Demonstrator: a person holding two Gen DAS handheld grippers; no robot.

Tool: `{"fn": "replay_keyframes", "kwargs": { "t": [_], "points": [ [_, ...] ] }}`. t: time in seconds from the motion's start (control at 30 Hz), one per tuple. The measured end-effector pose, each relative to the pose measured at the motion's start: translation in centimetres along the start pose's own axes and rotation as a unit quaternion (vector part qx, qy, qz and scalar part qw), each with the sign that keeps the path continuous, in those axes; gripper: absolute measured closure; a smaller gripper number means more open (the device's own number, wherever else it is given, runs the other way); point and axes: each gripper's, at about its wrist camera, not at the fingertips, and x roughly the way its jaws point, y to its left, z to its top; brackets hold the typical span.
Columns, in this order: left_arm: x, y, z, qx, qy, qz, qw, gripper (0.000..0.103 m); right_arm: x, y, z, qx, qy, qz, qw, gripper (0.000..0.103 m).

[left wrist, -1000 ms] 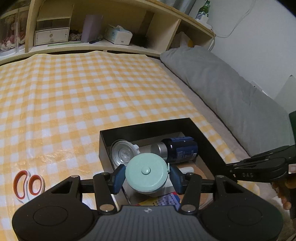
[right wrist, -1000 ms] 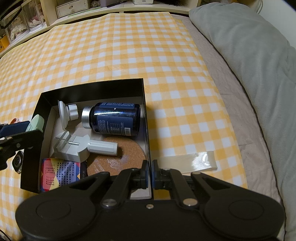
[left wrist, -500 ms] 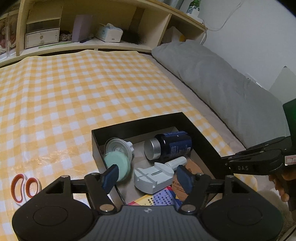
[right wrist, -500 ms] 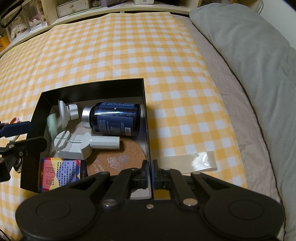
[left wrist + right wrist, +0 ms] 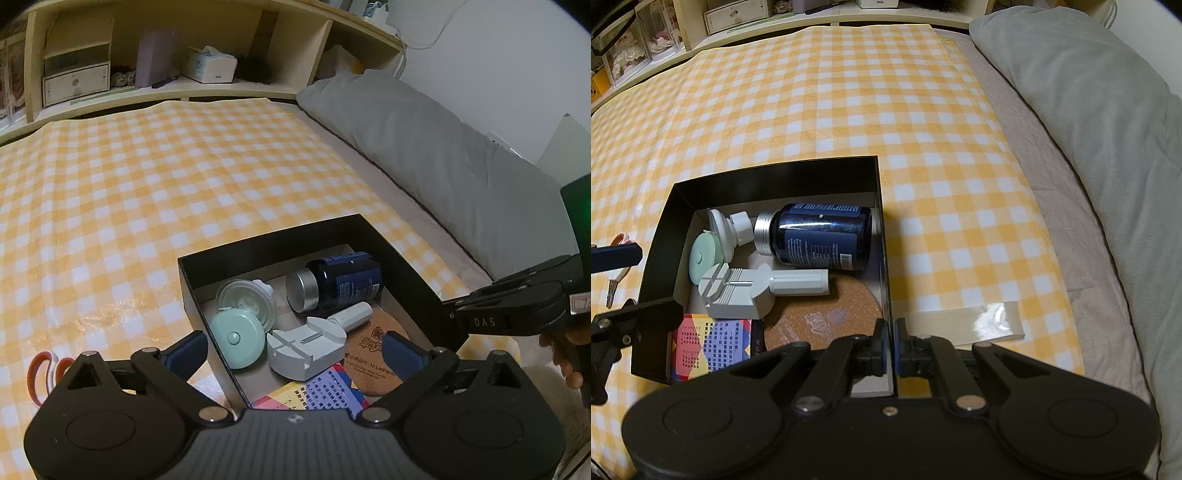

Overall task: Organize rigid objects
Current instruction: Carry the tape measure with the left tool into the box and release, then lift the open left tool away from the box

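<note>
Left claw (image 5: 291, 350) above mint disc (image 5: 237, 338)

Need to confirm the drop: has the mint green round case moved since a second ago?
Yes. The mint green case has left the open left gripper and now lies in the black box, by its left wall, leaning against the clear lid.

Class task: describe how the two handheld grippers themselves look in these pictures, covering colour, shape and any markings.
Both are matte black plastic. The left gripper has a ribbed centre panel, two round raised discs, silver pivot screws on angled linkage arms, and dark blue finger pads. The right gripper has the same build with blue pads; seen from the side in the left wrist view, it carries white "DAS" lettering. No cables show.
</note>
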Motion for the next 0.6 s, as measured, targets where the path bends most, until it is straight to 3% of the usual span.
{"fn": "replay_keyframes", "kwargs": {
  "t": [0.4, 0.6],
  "points": [
    [-2.3, -0.1, 1.3, 0.022, -0.030, 0.019, 0.9991, 0.000, 0.0, 0.0, 0.0, 0.001, 0.000, 0.000, 1.000, 0.099],
    [-4.4, 0.4, 2.5, 0.054, -0.046, 0.049, 0.9963, 0.000, 0.0, 0.0, 0.0, -0.001, 0.000, -0.001, 1.000, 0.099]
  ]
}}
